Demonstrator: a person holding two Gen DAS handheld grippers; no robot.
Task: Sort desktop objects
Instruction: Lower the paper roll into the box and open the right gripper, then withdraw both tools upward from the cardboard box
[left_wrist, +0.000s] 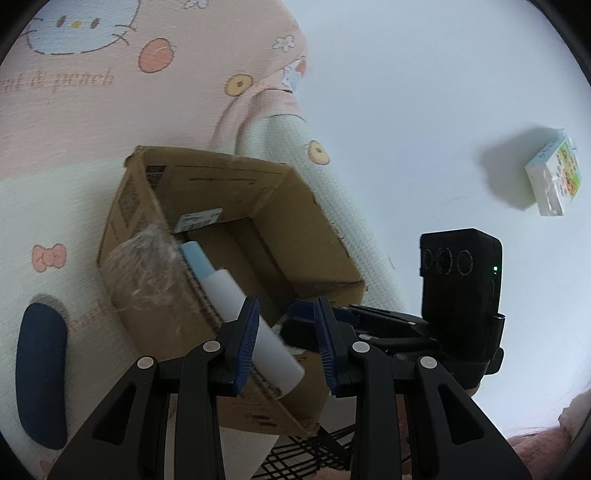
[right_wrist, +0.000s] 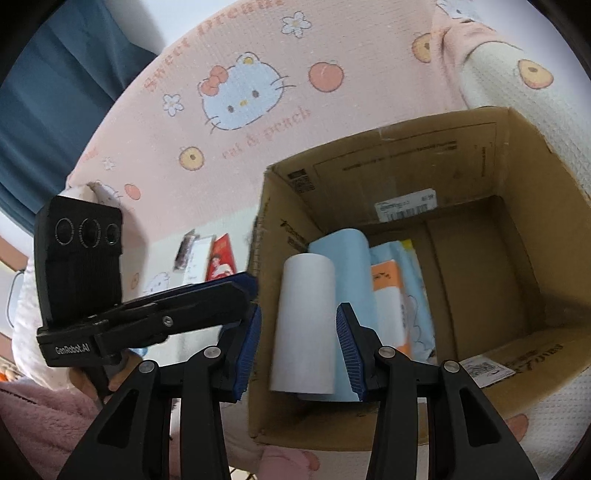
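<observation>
Here, in the right wrist view, the right gripper (right_wrist: 299, 345) holds a white roll (right_wrist: 304, 325) between its blue pads, both pressing its sides, over the near edge of the cardboard box (right_wrist: 480, 155) that fills the right half of the frame. Just behind the roll, inside the box, lie a light blue roll (right_wrist: 349, 254) and an orange and white packet (right_wrist: 388, 291). The left gripper (right_wrist: 236, 291) comes in from the left of that frame, its camera block at middle left. In the left wrist view the left gripper (left_wrist: 286, 343) stands partly open and empty; the white roll (left_wrist: 255, 325) crosses behind its left pad. A small printed packet (left_wrist: 554, 177) lies well apart at the upper right on the white surface.
</observation>
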